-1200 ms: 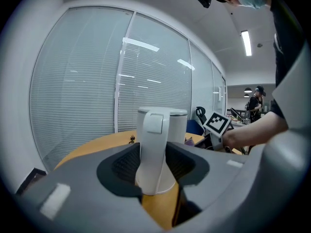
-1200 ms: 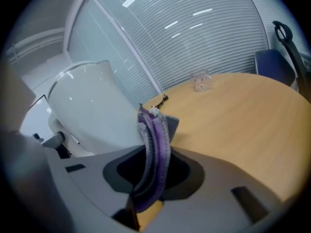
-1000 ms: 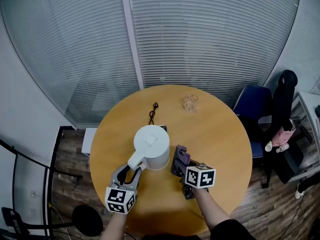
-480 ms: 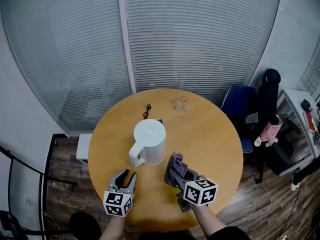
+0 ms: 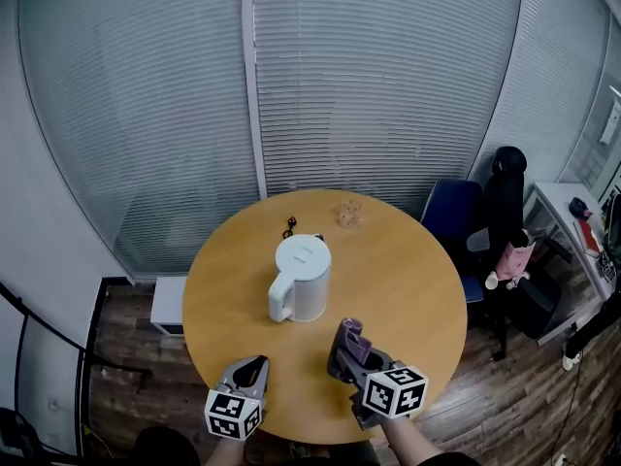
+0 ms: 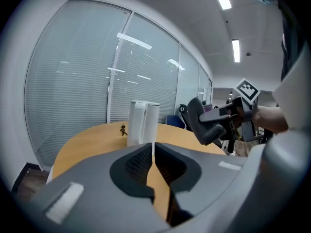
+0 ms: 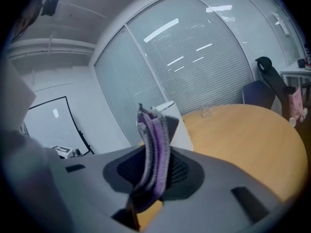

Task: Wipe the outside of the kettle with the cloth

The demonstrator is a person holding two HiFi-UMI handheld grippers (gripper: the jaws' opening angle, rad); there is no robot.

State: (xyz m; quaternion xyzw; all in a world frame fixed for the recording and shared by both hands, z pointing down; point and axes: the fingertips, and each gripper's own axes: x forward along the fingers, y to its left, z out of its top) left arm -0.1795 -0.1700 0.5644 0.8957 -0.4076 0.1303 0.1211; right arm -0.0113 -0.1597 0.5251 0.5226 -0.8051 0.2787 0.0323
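**Head view: kettle standing clear as my two claws are hanging at the table's near edge**

The white kettle (image 5: 306,278) is sitting upright near the middle of the round wooden table (image 5: 417,260). Its lid is on and its handle (image 5: 281,301) is pointing toward 7 o'clock. Neither claw is touching it.

My left claw (image 5: 254,365) is hanging over the table's rim at 7 o'clock and aiming up toward the kettle, well short of that handle. In the left gripper view its jaws are closing. They are down to a thin slit, and nothing is sitting between them. The kettle is showing straight ahead at 12 o'clock through that slit.

My right claw (image 5: 344,352) is sitting at 5 o'clock on the table, and it is gripping the cloth (image 5: 351,334). In the right gripper view the purple-and-grey striped cloth is standing up from between the pads as a folded strip. Its lower end is drooping below the jaws. The kettle's white body is peeking out just behind the cloth at about 1 o'clock, apart from it.

A black cord (image 5: 290,226) is lying on the wood at 11 o'clock from the kettle. A small clear glass (image 5: 348,212) is standing at 1 o'clock from the kettle, near the far rim. A blue chair (image 5: 448,212) is standing off the table at 2 o'clock, and closed blinds (image 5: 388,76) are filling the wall beyond.
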